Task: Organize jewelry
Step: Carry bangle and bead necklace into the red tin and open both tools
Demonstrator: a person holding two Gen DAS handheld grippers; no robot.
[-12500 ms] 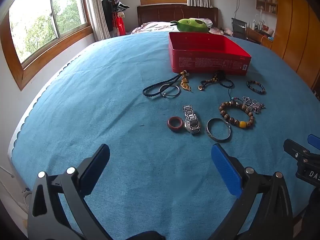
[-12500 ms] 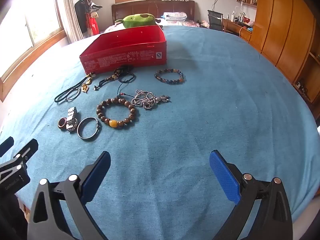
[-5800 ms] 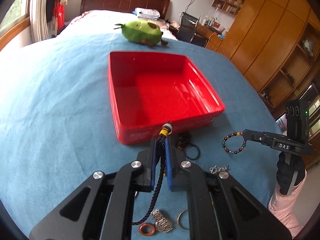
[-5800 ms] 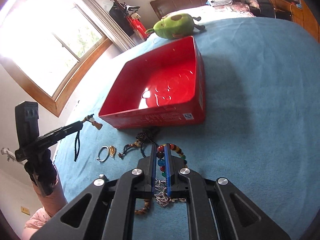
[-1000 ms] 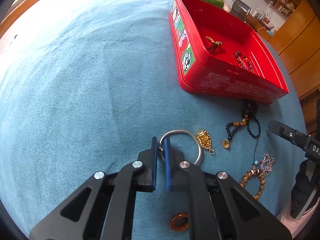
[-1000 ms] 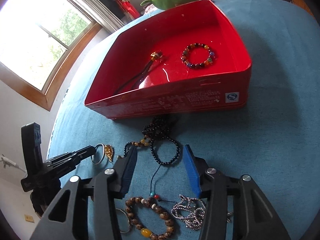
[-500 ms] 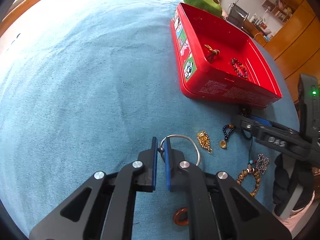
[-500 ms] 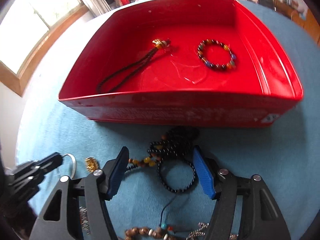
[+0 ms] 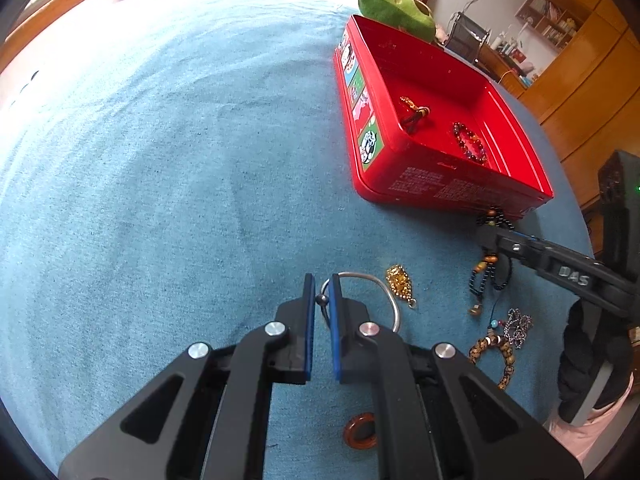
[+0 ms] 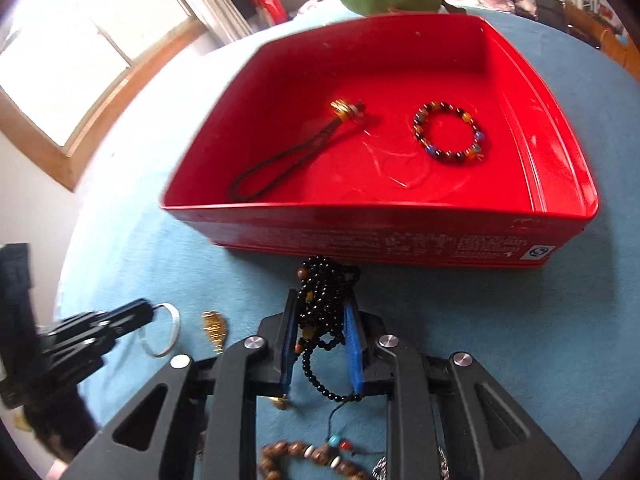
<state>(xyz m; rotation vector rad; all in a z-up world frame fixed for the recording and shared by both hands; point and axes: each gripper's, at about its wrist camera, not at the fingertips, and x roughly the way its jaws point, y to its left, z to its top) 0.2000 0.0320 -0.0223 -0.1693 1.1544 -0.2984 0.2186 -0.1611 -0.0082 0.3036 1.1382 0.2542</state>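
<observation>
Right tool (image 10: 322, 344), its jaws having just been closing, pinches a bunched black bead necklace (image 10: 324, 292) just before the red tin (image 10: 400, 236), ready for lifting in. Left tool (image 9: 320, 304) is pressed together on a silver bangle (image 9: 384, 292) on the blue surface (image 9: 160, 160). A cord charm (image 10: 296, 152) and multicoloured bead bracelet (image 10: 448, 132) lie inside.

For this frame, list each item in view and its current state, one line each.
Left hand-held gripper: shut on thin silver bangle.
Right hand-held gripper: jaws just closing around black beaded necklace.
Open red tin box: holds black cord and multicoloured bead bracelet.
Small gold pendant: lying on the blue cloth.
</observation>
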